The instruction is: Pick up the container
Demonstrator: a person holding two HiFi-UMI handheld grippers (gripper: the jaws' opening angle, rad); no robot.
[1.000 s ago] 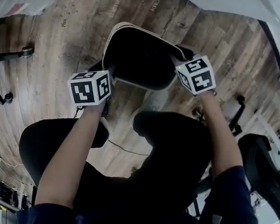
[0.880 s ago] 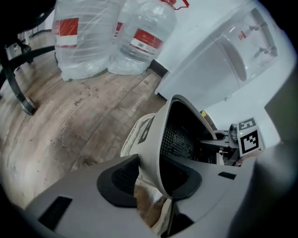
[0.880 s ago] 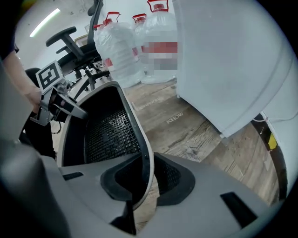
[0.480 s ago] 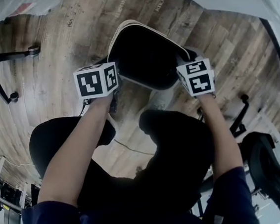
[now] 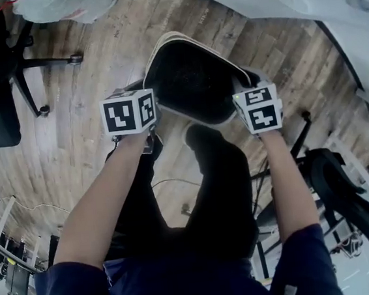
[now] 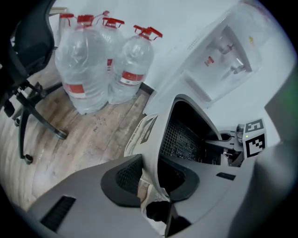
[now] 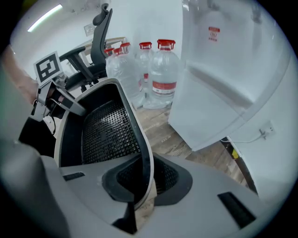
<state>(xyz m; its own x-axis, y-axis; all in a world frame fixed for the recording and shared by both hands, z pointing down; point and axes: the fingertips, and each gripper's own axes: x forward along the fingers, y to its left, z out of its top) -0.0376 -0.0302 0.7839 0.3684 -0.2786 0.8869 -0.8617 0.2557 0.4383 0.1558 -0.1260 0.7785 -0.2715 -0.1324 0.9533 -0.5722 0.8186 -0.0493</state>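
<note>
The black mesh bin (image 5: 193, 77) hangs above the wooden floor (image 5: 87, 160), held between both tools. The left tool (image 5: 154, 104) pinches the bin's white rim at its 9 o'clock side. The right tool (image 5: 240, 86) pinches the rim at 3 o'clock. Big water bottles (image 6: 93, 65) stand on the floor behind.

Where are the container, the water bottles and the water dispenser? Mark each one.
container (image 5: 190, 77): head view, dark mesh inside.
water bottles (image 6: 86, 56): left gripper view, nearest bottle's clear body.
water dispenser (image 6: 228, 51): left gripper view, tap recess.
</note>
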